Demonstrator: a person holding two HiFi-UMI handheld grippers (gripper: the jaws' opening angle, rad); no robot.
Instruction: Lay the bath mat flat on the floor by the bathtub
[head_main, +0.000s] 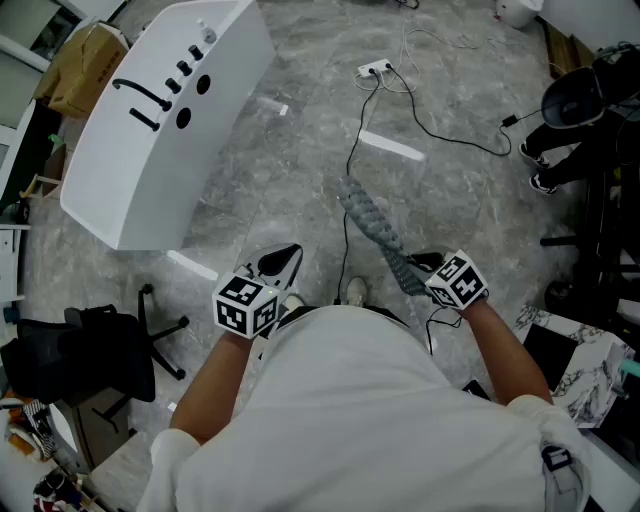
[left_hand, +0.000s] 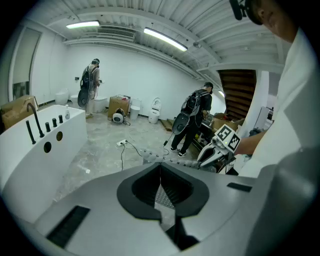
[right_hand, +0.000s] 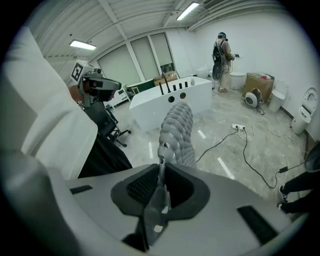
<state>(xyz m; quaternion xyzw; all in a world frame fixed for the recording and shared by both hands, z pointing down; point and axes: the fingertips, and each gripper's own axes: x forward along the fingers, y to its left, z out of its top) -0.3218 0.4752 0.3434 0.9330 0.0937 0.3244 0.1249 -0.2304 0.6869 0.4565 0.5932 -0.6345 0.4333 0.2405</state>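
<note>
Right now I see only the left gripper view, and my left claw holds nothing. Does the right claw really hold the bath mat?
Observer: Yes, the right gripper view shows the right claw shut on one end of the bath mat.
Operator: Is the mat flat already?
Observer: No, in the head view it is bunched into a narrow strip, held up off the floor.
Operator: And the bathtub?
Observer: From above, the bathtub stands left of the mat, with bare floor between.
</note>
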